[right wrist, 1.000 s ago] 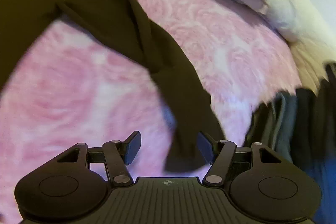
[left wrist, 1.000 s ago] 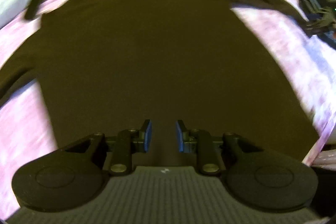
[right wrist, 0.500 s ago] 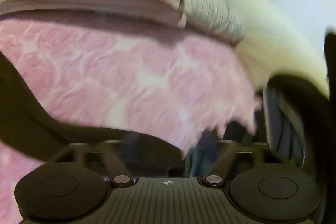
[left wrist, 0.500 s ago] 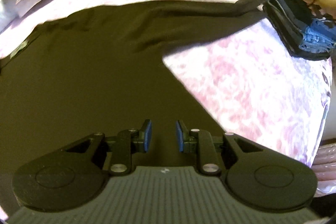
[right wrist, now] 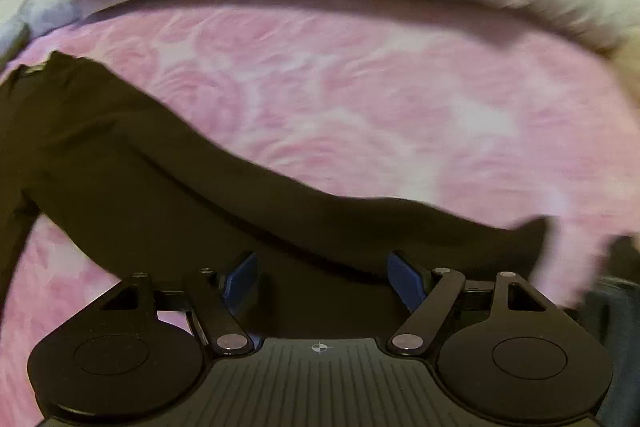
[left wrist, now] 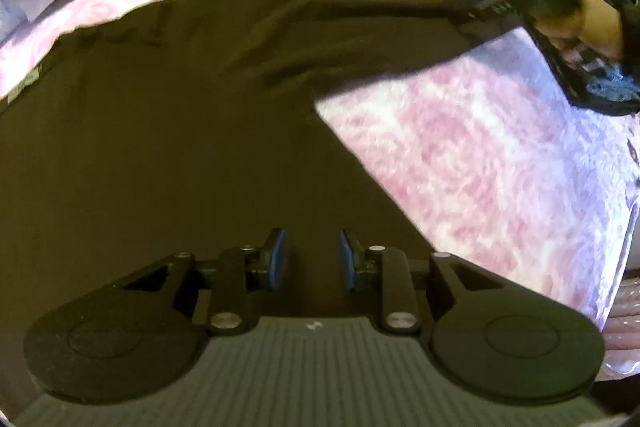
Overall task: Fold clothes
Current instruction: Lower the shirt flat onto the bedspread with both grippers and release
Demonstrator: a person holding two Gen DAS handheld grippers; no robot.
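Pink rose-patterned bedspread [left wrist: 480,155] carries the dark garment [left wrist: 160,147] spread across its middle, sleeve [right wrist: 320,227] stretched toward the right edge, my left claw [left wrist: 312,259] narrowly parted above it, my right claw [right wrist: 322,283] spread wide over the sleeve.

Matt dark cloth garment [left wrist: 168,147] lies on a fuzzy pink patterned blanket [left wrist: 480,163].

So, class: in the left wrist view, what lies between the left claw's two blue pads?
Only the dark garment, lying below the open left claw.
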